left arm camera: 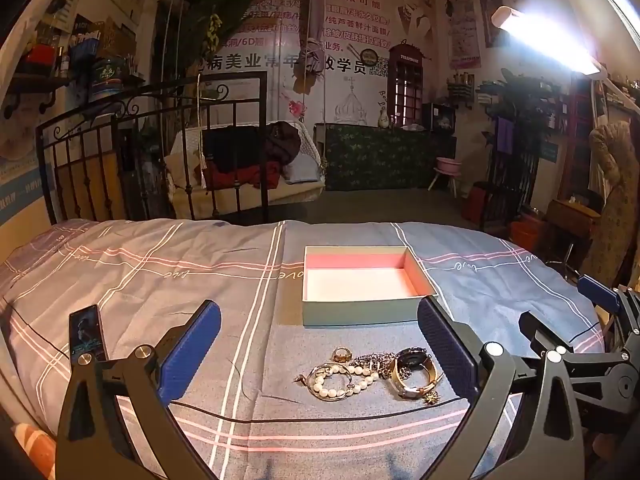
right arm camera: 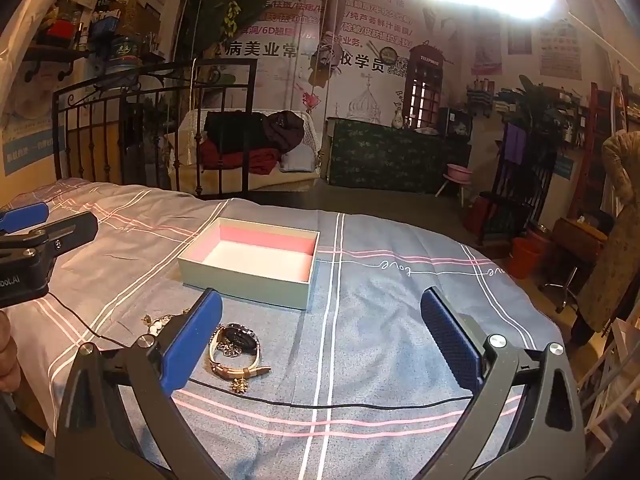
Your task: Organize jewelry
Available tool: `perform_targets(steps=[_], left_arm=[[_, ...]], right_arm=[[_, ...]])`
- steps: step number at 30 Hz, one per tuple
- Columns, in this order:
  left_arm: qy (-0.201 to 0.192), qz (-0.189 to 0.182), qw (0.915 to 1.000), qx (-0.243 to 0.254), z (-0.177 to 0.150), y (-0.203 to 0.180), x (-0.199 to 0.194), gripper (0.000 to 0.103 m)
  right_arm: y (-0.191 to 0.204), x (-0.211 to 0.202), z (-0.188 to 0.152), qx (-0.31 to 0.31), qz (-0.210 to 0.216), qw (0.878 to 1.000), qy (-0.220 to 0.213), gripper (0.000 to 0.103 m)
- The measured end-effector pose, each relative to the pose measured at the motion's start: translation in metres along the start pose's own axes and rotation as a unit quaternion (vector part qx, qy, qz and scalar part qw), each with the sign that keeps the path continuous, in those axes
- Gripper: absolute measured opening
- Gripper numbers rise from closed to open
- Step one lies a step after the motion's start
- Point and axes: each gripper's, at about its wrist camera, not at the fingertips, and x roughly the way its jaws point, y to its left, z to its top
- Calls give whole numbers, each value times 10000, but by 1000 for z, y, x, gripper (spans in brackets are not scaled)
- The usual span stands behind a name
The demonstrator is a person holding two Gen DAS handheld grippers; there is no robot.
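My left gripper and right gripper hover level, jaws spread wide, jewelry pile just before the box.

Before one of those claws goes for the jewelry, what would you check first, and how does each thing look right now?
1. Left claw open, holding nothing: ok.
2. Right claw open, holding nothing: ok.
3. Box open, nothing seen inside, ready to receive: ok.
4. Pieces separate enough to lift one at a time: not ok; the pearl bracelet, a beaded chain and the watch lie tangled in one heap.
5. Black cable out of the way: cannot tell; it crosses the bedspread just in front of the heap.
6. Ring free of the pile: cannot tell.
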Motion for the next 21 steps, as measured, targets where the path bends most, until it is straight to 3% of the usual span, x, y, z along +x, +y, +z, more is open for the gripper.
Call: perform_targets(steps=[21], left_arm=[[171,-38,9998,-104,-8,5,10,97]], right_arm=[[3,6,-4,-25,38,10000,86,98]])
